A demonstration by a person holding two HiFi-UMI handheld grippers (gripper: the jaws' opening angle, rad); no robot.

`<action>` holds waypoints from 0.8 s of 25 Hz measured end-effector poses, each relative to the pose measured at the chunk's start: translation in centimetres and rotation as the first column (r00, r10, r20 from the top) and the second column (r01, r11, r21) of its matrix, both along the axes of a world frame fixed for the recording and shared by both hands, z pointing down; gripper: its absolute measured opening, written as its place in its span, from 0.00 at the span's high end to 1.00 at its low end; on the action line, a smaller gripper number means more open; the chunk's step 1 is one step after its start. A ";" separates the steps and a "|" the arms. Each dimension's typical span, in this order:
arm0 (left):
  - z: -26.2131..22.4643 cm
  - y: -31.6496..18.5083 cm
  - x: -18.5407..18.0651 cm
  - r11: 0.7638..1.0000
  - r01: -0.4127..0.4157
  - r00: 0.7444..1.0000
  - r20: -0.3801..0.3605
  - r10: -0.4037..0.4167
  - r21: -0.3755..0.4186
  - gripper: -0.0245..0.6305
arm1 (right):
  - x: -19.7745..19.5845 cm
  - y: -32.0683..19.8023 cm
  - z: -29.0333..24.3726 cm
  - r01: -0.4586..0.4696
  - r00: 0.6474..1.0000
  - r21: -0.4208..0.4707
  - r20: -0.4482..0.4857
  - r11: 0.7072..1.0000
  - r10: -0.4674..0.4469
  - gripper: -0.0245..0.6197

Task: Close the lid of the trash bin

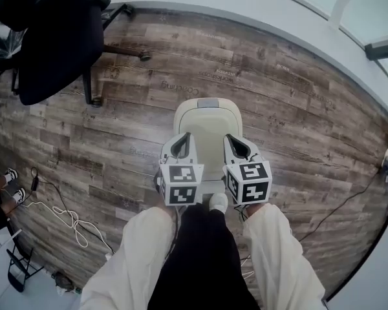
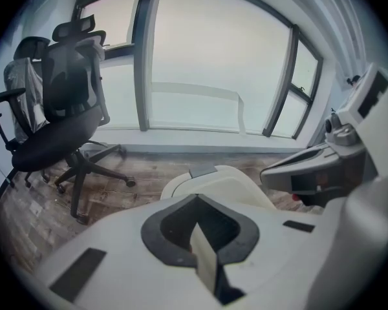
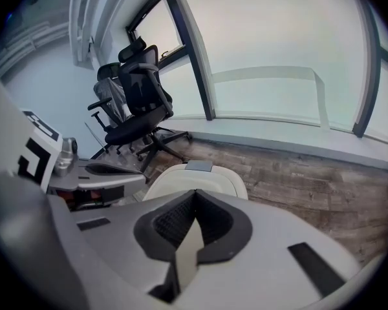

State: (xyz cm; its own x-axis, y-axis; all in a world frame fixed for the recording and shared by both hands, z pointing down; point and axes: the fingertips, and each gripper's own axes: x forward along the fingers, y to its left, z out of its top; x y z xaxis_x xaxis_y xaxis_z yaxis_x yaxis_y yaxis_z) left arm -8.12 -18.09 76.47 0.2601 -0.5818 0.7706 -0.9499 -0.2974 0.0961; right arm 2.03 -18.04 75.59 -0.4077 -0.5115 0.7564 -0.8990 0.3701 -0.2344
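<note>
Left gripper (image 1: 181,147) and right gripper (image 1: 238,148) hover, jaws shut and empty, over the near edge of the cream trash bin (image 1: 179,116) on the floor, and its lid (image 1: 208,126) looks down, so the white shoe (image 1: 218,202) nudging the near base could pop it open.

Bare wood floor (image 1: 297,128) rings the trash bin (image 1: 208,124); an office chair (image 1: 58,50) stands well left.

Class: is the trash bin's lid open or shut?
Shut. The lid lies flat across the top, with no gap or dark inside showing in any view.
</note>
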 end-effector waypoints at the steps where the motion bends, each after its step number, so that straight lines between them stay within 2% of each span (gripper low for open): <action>1: -0.8 0.3 0.0 1.000 0.004 1.000 -0.001 -0.004 0.002 0.96 | 0.3 0.3 -0.6 -0.003 1.000 0.000 -0.003 1.000 0.003 0.93; 13: -11.8 4.6 -0.5 0.997 0.000 1.000 0.026 -0.002 0.072 0.96 | 2.6 5.7 -11.0 -0.028 0.999 0.025 0.032 0.999 0.027 0.93; 20: -21.2 7.3 1.2 0.989 -0.023 1.000 0.014 0.021 0.148 0.96 | 4.7 9.3 -19.9 -0.049 0.997 0.082 0.066 0.995 0.044 0.93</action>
